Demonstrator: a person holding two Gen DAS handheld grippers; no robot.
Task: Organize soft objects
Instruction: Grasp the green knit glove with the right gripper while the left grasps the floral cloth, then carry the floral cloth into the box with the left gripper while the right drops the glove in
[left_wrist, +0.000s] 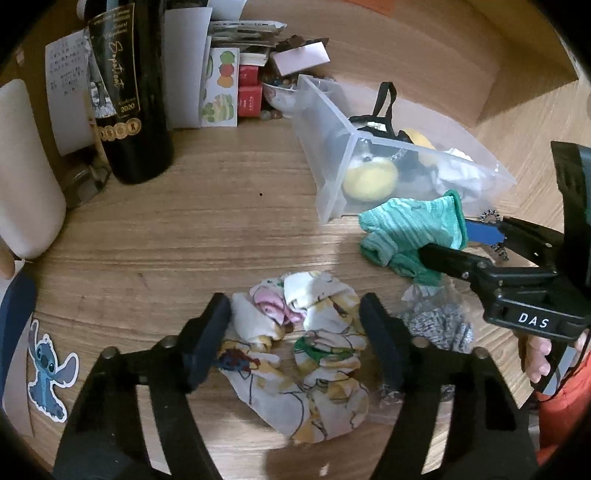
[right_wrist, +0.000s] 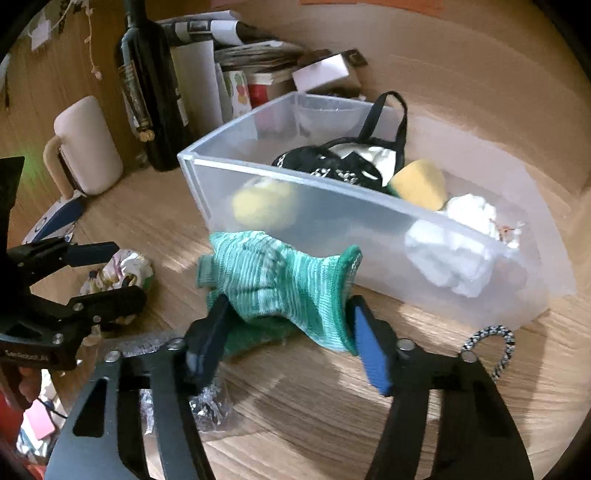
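Right tool (right_wrist: 286, 325) pinches crumpled green-striped knit glove (right_wrist: 273, 280); left tool (left_wrist: 295, 325) spread.

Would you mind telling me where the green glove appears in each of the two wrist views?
Left wrist view: the green glove is at right of centre, between the right hand-held gripper's fingers.
Right wrist view: lower centre, straight ahead.
Shared landmark: the clear plastic bin just behind it.

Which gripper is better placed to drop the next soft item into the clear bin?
Right. The right gripper brackets the green glove beside the clear bin; the left gripper is open over the printed cloth, farther away.
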